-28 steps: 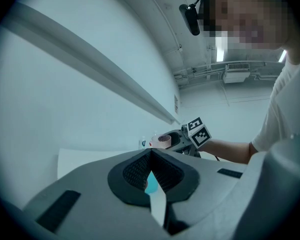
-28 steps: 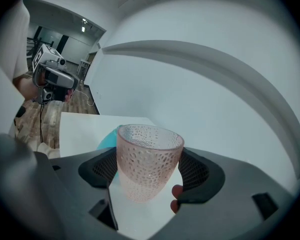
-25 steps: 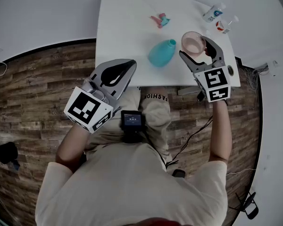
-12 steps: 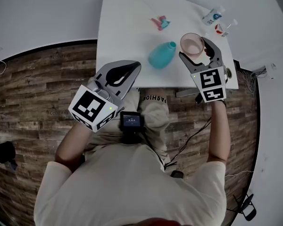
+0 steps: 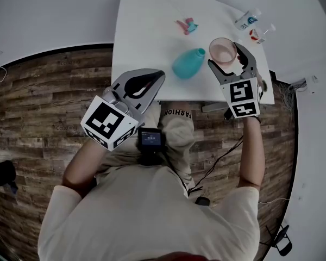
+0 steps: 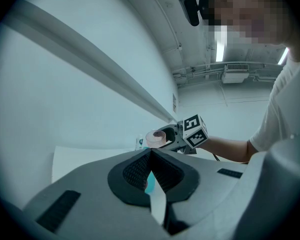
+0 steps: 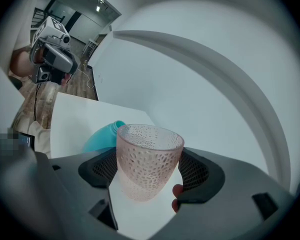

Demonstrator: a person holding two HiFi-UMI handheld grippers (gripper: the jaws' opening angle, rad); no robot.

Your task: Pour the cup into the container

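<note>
The left gripper (image 5: 144,83), jaws pressed together on nothing, hangs off the near edge of the table (image 5: 146,26), where the teal container (image 5: 187,63) stands, and just right of it the right gripper (image 5: 224,54) clasps the pink cup (image 5: 223,47) upright, so the pour looks next: rim over the container's mouth, then tip.

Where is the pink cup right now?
Head view, right side: the pink cup is held upright in the right hand-held gripper, beside the teal container.
</note>
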